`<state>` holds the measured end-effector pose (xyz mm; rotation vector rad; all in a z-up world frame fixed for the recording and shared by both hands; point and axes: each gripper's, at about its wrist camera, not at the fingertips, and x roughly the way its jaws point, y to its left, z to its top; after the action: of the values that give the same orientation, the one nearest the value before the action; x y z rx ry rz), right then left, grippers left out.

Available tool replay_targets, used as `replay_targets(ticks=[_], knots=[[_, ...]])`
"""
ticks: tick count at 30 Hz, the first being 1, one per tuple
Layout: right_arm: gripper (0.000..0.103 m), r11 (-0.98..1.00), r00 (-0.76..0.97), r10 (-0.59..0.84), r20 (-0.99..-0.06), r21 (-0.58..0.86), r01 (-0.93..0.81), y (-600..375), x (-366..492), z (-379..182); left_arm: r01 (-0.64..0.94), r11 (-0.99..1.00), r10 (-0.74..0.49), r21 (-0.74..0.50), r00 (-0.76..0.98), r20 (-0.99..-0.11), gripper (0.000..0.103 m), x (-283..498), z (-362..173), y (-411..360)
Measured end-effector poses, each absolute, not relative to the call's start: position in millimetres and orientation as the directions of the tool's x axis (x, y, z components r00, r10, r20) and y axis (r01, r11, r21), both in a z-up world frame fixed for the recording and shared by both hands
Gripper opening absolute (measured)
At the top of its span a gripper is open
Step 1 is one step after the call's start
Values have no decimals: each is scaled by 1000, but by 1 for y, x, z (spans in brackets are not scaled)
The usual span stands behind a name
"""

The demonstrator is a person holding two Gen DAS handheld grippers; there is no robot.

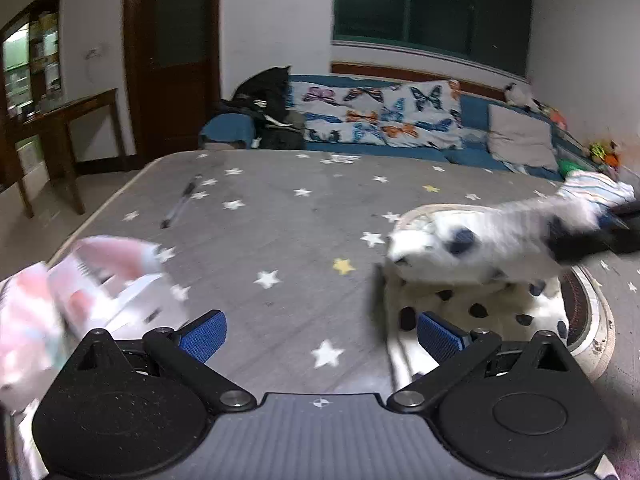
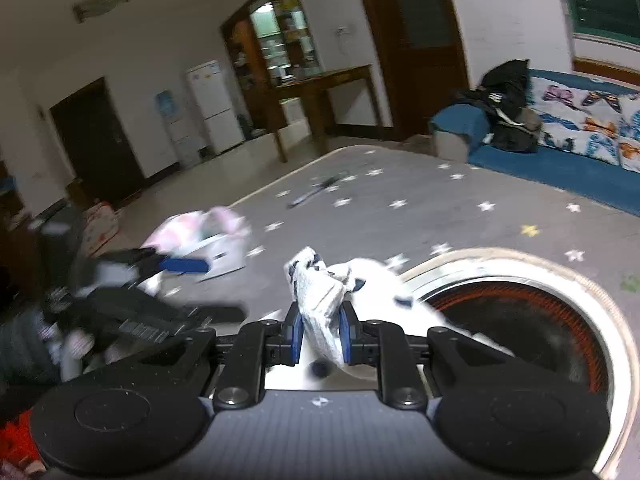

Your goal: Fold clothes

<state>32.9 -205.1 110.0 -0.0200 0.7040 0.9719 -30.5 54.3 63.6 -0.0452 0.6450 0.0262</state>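
Obs. Your right gripper (image 2: 319, 334) has its blue pads pinched onto a bunched fold of the white cloth garment with dark navy spots (image 2: 328, 292). In the left wrist view the same garment (image 1: 460, 248) hangs stretched and blurred above the round white-rimmed heater with its dark ribbed centre (image 1: 588, 320); its lower part drapes over the heater's near side. Judgement: you hold it by one bunched edge so it comes clear of the heater and can be spread flat.

Your left gripper (image 1: 320, 338) stands wide apart, blue pads (image 1: 204, 334) empty, over bare grey table cover printed with white and yellow stars (image 1: 280, 208). Likely placed to take a second corner of the garment, so both hands can stretch it.

A crumpled pink-and-white patterned garment (image 1: 80, 280) lies at the table's left edge, just beside the left gripper; whether it is folded, cannot tell (motion blur). A dark pen-like object (image 1: 180, 204) lies farther back on the cover, well apart from both garments.

Stage: early; the spotted garment is not yet laid out. Risk: cloth snagging on the heater rim.
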Motion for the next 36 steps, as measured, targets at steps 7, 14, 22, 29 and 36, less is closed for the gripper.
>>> replay_targets(ticks=[7, 14, 22, 29, 36], knots=[[17, 437, 252, 817, -518, 272, -857, -216, -51, 122, -81, 996, 38, -49, 811, -583, 103, -59, 70, 72], [18, 323, 223, 794, -565, 81, -943, -222, -118, 101, -72, 996, 25, -59, 818, -575, 103, -77, 71, 71], [35, 167, 231, 728, -646, -160, -973, -212, -166, 67, -9, 998, -29, -65, 822, -568, 103, -93, 74, 55], [49, 223, 236, 736, -634, -102, -969, -213, -159, 74, 50, 998, -69, -49, 811, -580, 103, -104, 69, 32], [62, 336, 227, 763, -605, 70, -939, -213, -131, 72, 106, 994, -80, 8, 800, -594, 103, -123, 51, 4]])
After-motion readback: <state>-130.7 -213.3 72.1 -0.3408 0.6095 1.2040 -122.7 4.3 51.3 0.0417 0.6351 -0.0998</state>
